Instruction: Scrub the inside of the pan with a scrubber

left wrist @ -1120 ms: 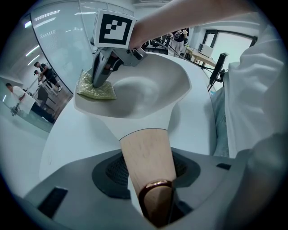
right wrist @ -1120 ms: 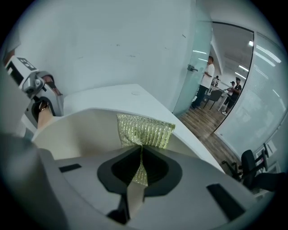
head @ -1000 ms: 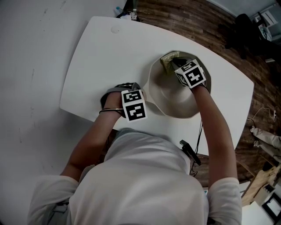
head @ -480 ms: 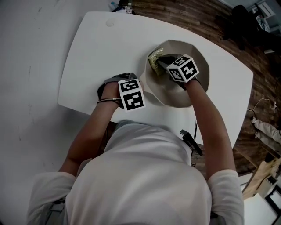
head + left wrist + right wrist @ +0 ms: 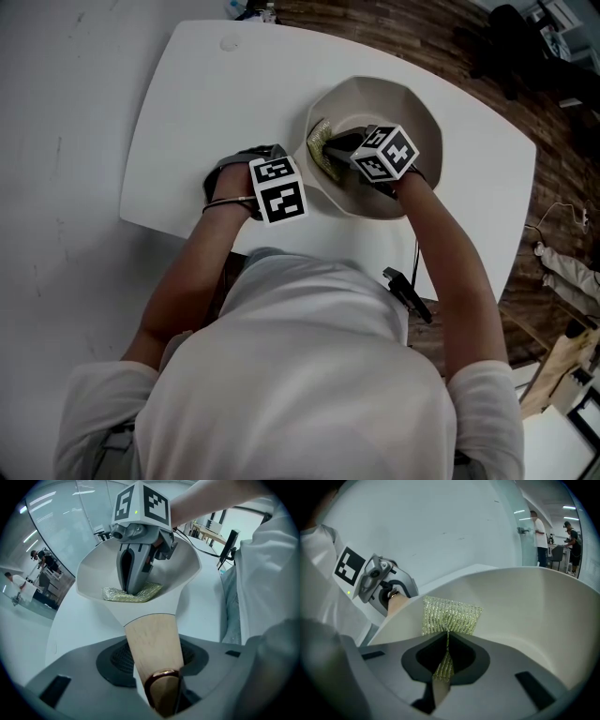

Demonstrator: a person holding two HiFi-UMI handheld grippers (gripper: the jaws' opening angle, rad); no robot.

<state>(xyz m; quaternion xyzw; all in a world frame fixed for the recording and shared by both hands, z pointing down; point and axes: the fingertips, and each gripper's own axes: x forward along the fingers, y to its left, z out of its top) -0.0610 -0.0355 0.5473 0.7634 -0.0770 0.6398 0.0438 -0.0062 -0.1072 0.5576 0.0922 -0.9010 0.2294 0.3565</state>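
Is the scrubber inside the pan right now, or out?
Inside. The scrubber lies against the pan's inner wall, pinched between the closed jaws of the right gripper.

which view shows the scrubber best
The right gripper view: the scrubber fills the centre, pinched between the jaws, weave clear. The left gripper view shows it low in the pan, partly behind the right gripper. The head view shows only an edge.

So the pan (image 5: pixel 412 103) sits on the right half of the table (image 5: pixel 206 94), closer to its far edge. Its handle (image 5: pixel 154 634) sticks out to the left, clamped between the jaws of the left gripper (image 5: pixel 154 660) near the table's middle. The scrubber (image 5: pixel 317 150) is inside the pan against the handle-side wall, pinched in the right gripper (image 5: pixel 337 148).
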